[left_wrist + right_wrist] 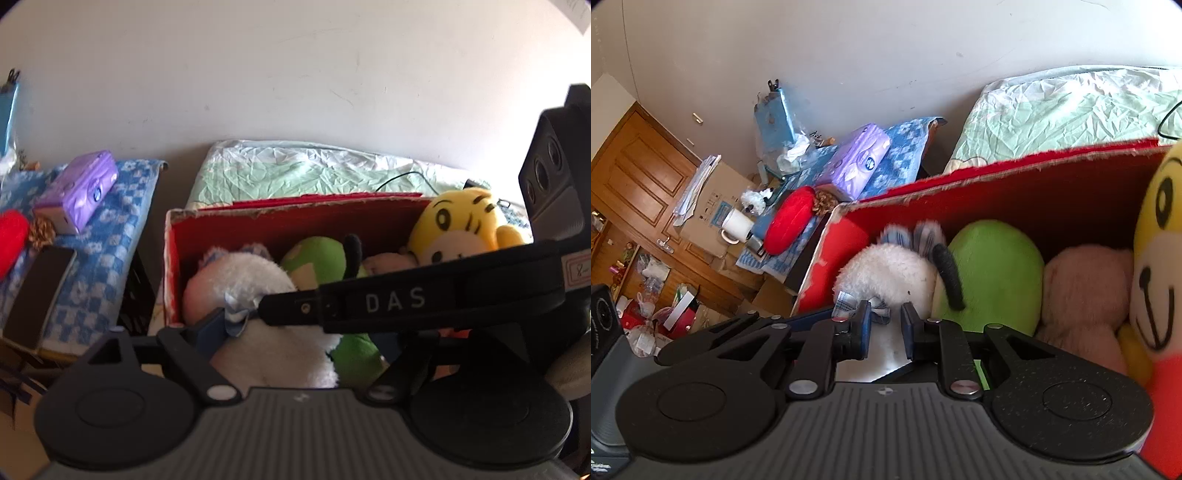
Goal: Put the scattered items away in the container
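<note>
White plush toy (890,269) is lodged inside the red box (1015,173); its checked bow (846,304) is touched by the narrowly parted right gripper (885,325). Left gripper (295,332) spread cannot be told.

Bed (295,166), crumpled pale-green sheet: red cardboard box (295,214) sits on it, thin black cable (399,181) lying behind the box.
</note>
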A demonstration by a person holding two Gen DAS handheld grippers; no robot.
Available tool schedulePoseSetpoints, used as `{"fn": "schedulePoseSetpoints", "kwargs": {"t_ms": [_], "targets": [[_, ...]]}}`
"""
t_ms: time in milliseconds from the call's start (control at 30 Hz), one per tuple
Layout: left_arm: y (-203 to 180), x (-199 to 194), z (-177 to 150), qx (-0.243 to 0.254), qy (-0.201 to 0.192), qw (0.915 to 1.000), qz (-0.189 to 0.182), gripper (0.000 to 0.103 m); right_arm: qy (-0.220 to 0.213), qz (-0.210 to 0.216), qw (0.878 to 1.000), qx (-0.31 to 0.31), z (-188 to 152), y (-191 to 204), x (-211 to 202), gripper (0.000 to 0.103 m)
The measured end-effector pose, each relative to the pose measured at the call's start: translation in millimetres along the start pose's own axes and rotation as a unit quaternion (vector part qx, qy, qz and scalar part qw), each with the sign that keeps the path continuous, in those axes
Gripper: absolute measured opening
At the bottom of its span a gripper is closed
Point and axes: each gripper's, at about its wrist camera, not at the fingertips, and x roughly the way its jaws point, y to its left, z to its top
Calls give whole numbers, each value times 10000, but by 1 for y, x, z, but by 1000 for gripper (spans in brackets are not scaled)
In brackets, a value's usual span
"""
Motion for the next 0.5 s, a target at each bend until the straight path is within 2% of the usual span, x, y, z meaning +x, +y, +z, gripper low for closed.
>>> {"fn": "schedulePoseSetpoints", "kwargs": {"t_ms": [100,133,267,400,500], "targets": [[0,-7,-2,-31,-49,9999,-111,84,23,97,9997,205,2,-5,-3,23],[1,-11,-4,-51,-60,9998,-160,85,11,139,9997,184,1,-4,-7,26],[4,-26,-11,-67,-64,9998,-186,89,4,198,9998,61,1,0,-19,27],[0,-31,-19,-42,133,9989,-439,89,-40,263,9996,125,8,-1,-24,29],[-5,-28,-21,45,146,9992,-359,89,-141,229,9996,28,16,2,-24,38]]}}
